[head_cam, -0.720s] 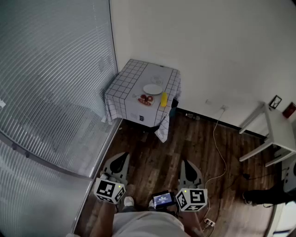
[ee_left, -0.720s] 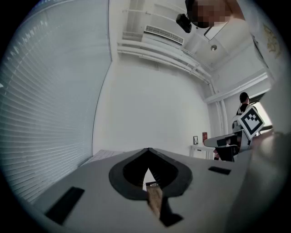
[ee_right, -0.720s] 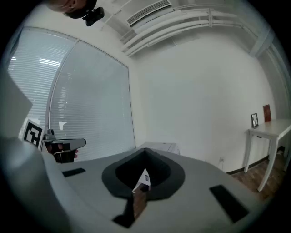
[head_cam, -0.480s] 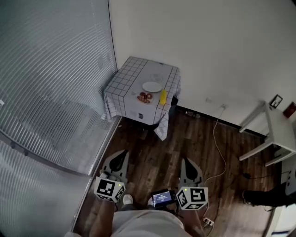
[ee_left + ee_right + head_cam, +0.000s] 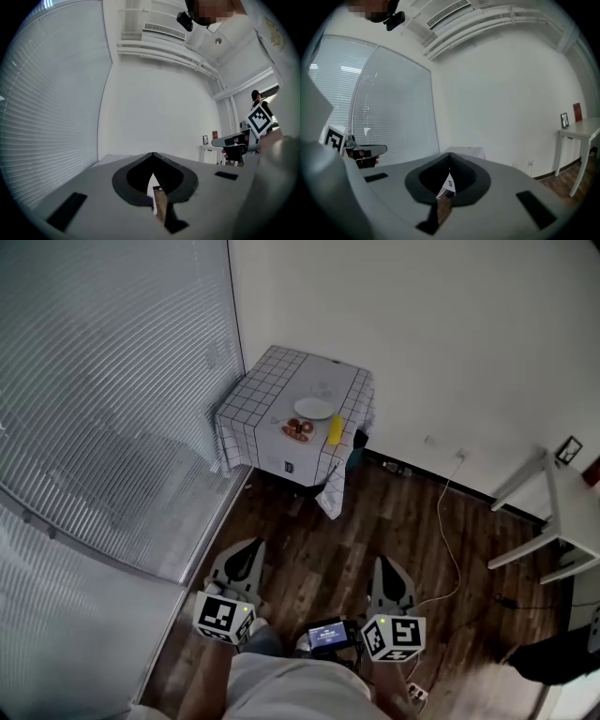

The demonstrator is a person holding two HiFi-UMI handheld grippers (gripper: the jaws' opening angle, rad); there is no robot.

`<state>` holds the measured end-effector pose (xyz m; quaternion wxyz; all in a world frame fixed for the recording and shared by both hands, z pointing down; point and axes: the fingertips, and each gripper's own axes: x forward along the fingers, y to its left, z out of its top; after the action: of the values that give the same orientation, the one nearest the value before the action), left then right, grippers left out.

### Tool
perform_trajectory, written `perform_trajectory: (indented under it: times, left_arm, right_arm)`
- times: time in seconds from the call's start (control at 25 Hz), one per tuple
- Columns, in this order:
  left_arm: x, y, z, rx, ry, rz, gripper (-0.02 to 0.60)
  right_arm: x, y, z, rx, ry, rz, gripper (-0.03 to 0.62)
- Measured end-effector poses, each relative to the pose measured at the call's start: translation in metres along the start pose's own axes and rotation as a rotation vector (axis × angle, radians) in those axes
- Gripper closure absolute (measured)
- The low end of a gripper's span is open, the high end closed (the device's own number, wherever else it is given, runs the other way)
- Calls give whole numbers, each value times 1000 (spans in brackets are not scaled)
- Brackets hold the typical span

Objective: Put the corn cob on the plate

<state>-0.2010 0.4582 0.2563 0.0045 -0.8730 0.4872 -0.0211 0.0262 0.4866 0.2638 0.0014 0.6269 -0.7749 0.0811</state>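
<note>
Both hand-held grippers sit low in the head view, close in front of the person's body, side by side with a gap between them.

- Left hand-held gripper (image 5: 249,551): held level, nose toward the far corner. Its own view shows the jaws together, tips meeting, nothing between them (image 5: 153,161).
- Right hand-held gripper (image 5: 383,568): about level, parallel to the left. Jaws also together, nothing in them (image 5: 449,160).
- Marker cubes (image 5: 225,617) face up toward the head camera at the rear of each gripper. A small lit screen (image 5: 328,637) sits between them.

The counter (image 5: 267,381) stands in the corner under a checked cloth, well apart from both grippers, with bare wooden floor (image 5: 309,540) between. On it:

- white plate (image 5: 313,408), with nothing on it;
- corn cob (image 5: 335,429), yellow, on the cloth near the right front edge, just beside the plate and not on it;
- a small dish of red fruit (image 5: 299,430), left of the cob.

Blinds (image 5: 103,409) run along the left. A white cable (image 5: 448,521) trails across the floor, and a white side table (image 5: 553,512) is at far right.
</note>
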Motion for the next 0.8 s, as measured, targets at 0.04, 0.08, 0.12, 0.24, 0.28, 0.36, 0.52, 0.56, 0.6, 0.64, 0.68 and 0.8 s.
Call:
perform_trajectory:
  times: [0.04,0.08,0.12,0.24,0.28,0.36,0.52,0.56,0.6,0.64,0.68,0.8]
  left_arm:
    - [2,1,0,-3,4,8,574]
    - [4,2,-1,-4,10,14,574]
    - [8,4,-1,-2,17,20,574]
    - [21,7,-4,11,42,20,574]
    - [26,7,-5,12,44,18,574]
    - [36,9,-5,5,42,12,574]
    - [65,12,-6,2,41,-10,574]
    - [73,12,-6,4,39,-17,574]
    - [80,13,-7,4,38,-23,574]
    - [88,16,-7,4,37,-28,574]
    - [96,20,-8,0,35,-32,574]
    - [126,35,-15,-21,30,-46,574]
  right_arm:
    - [1,-2,-1,-3,2,-1,588]
    - [2,-3,-2,-6,4,-1,588]
    - [4,-4,-3,-10,5,-2,588]
    - [10,-8,-6,-8,8,-1,588]
    - [13,-8,-5,-10,9,1,588]
    - [19,-9,-3,-16,11,5,588]
    - [36,-13,-3,-46,20,9,588]
    - [41,-14,-4,-48,25,9,588]
    - [48,-16,-5,-47,30,9,588]
    - [55,-17,-7,-45,33,8,588]
    - [64,-18,-8,-43,36,7,588]
    - [94,-20,-12,-60,53,-1,588]
